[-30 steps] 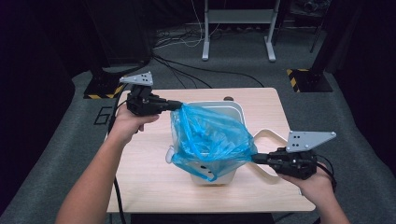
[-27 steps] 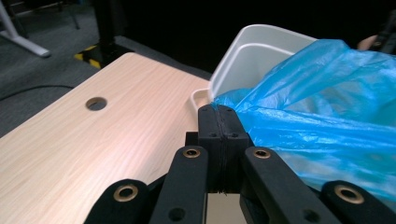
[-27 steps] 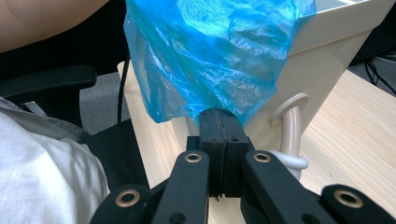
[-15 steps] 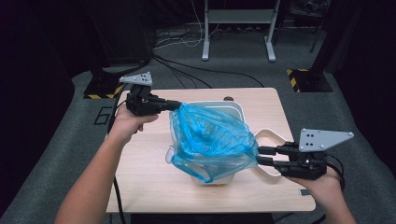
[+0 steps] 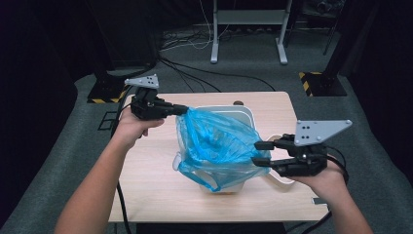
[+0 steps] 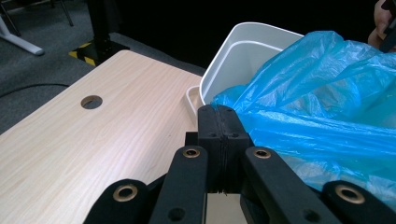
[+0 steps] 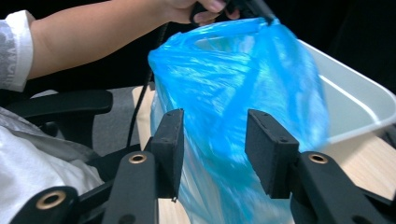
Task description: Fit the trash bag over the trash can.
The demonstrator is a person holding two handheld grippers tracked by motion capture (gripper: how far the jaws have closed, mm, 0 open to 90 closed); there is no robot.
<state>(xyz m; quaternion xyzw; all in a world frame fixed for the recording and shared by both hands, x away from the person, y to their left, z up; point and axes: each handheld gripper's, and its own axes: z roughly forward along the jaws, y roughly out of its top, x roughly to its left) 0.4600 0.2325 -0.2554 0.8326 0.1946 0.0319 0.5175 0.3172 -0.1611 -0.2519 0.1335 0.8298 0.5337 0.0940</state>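
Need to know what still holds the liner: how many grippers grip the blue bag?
1: left gripper pinches the blue bag at its far-left corner; right gripper stands open at its right edge.

Two black handheld tongs, the left tongs [image 5: 181, 110] and right tongs [image 5: 261, 152], each carry a grey three-cornered plate with small holes; brass-ringed pivots stud their arms, a black cable trails off, and a white sleeve [image 7: 14, 49] covers one arm.
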